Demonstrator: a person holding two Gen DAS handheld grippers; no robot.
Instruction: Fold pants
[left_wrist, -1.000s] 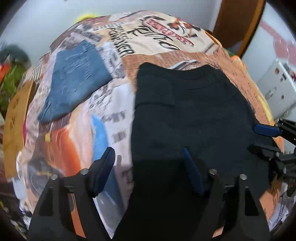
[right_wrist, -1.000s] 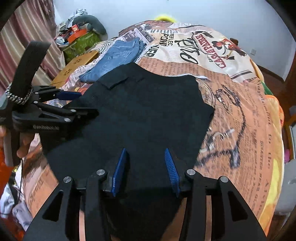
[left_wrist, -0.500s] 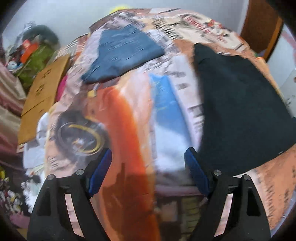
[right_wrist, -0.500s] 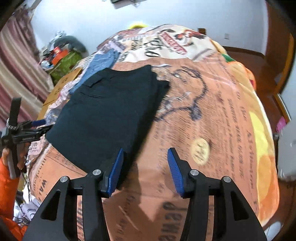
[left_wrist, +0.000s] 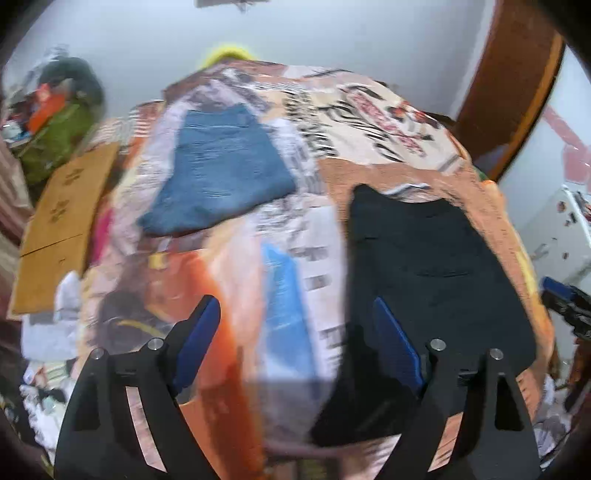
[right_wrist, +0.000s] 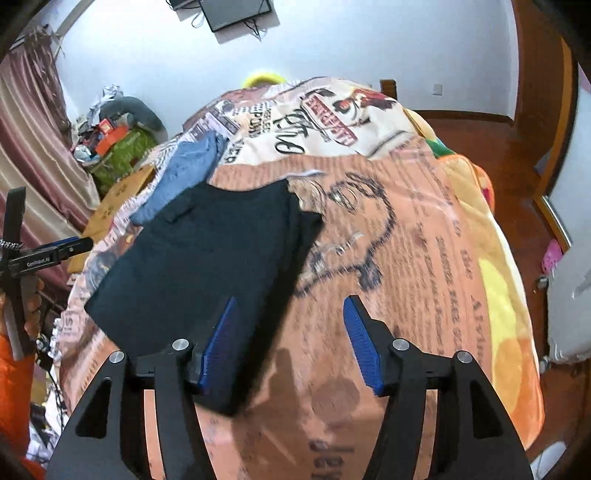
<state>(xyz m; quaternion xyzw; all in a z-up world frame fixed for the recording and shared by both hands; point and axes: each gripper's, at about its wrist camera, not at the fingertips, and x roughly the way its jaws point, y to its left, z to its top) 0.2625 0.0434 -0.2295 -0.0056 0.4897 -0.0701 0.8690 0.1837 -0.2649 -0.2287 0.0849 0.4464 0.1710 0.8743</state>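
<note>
Both grippers, left gripper (left_wrist: 295, 332) and right gripper (right_wrist: 291, 339), have lifted clear of the black pants (right_wrist: 207, 266) since a second ago; jaws spread, empty. Pants lie folded flat on the printed bedspread (right_wrist: 424, 229), so folding appears complete.

Both the left gripper (left_wrist: 297, 343) and right gripper (right_wrist: 291, 343) have black angular frames, silver screws and ribbed blue pads (right_wrist: 360, 338). An orange sleeve (right_wrist: 14, 398), seemingly, shows beside the left gripper's white-lettered body.

Before us: "GenRobot.AI" on our left gripper (right_wrist: 55, 254); the bedspread (right_wrist: 424, 229) lettering too blurred for reading.
</note>
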